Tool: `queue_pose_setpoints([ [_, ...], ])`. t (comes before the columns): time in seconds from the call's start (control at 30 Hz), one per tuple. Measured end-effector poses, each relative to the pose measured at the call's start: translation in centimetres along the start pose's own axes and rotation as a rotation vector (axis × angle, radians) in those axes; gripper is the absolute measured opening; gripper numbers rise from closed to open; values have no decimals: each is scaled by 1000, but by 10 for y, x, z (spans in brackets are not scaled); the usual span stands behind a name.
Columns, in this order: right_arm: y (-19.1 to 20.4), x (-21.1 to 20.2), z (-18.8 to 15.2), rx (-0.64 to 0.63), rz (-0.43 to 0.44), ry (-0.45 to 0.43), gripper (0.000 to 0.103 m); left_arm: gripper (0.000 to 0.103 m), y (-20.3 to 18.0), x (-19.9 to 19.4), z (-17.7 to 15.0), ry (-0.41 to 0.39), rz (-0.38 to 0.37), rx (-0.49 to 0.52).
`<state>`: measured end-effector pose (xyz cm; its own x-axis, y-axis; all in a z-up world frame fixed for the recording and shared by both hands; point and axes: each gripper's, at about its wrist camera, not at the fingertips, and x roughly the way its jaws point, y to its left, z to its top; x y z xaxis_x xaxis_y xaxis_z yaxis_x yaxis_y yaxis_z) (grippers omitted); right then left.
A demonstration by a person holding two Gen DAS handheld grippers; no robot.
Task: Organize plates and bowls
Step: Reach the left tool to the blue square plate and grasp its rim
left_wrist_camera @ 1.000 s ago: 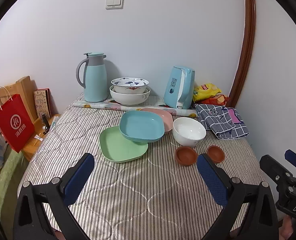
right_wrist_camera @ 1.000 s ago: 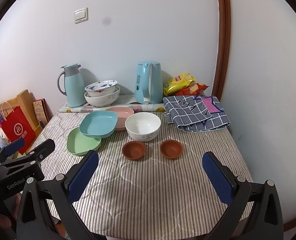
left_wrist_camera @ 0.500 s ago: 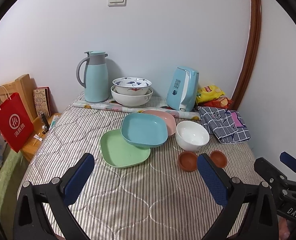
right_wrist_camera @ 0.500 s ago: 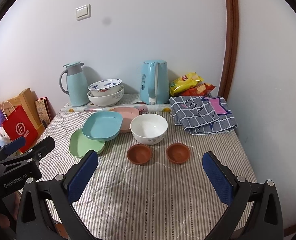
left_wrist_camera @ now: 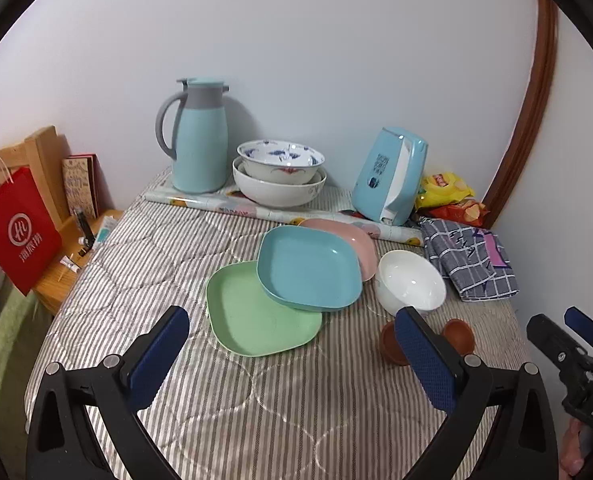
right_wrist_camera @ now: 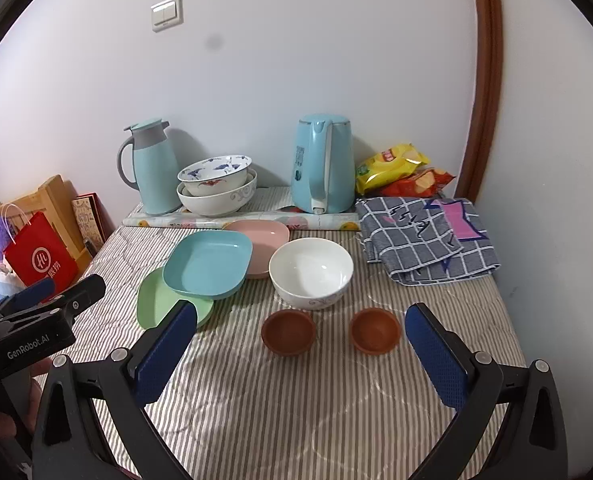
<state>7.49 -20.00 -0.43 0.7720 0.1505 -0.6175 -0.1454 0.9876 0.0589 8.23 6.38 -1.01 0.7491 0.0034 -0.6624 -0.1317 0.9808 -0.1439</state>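
1. While both tools hang above the near edge of the striped table, the left gripper has its blue pads spread wide apart, holding nothing.
2. Likewise the right gripper stands with its pads wide apart and nothing between them.
3. At mid-table the blue plate rests tilted, overlapping the green plate on its near left and the pink plate on its far right.
4. Just right of the blue plate stands the white bowl, upright, close to the pink plate.
5. Near of the white bowl sit two small brown bowls, the left brown bowl and the right brown bowl, apart from each other; in the left wrist view a pad partly hides one.
6. At the far edge, two nested patterned bowls stand between the thermos jug on the left and the electric kettle on the right.
7. A checked cloth lies at the far right, with snack bags behind it by the wall.
8. A red paper bag stands off the table's left side.
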Motion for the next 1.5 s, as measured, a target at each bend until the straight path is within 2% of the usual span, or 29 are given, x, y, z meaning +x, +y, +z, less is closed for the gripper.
queue_pose_setpoints([
  [0.2,0,31,12,-2,19,33,100,103,5,25,13,15,12,-10],
  [0.47,12,77,28,-44,37,83,87,100,12,57,27,35,23,-12],
  [0.73,28,114,42,-85,67,118,66,95,17,90,40,56,46,10],
  [0.87,34,138,45,-88,82,146,58,90,22,111,43,77,50,12],
  [1.0,38,161,47,-80,96,180,47,78,24,135,47,109,52,21],
  [1.07,42,174,48,-92,102,199,43,76,25,147,49,121,57,27],
  [1.2,46,196,49,-106,105,235,35,58,27,168,50,144,72,29],
  [1.5,57,228,56,-130,127,269,32,54,31,202,58,174,45,32],
])
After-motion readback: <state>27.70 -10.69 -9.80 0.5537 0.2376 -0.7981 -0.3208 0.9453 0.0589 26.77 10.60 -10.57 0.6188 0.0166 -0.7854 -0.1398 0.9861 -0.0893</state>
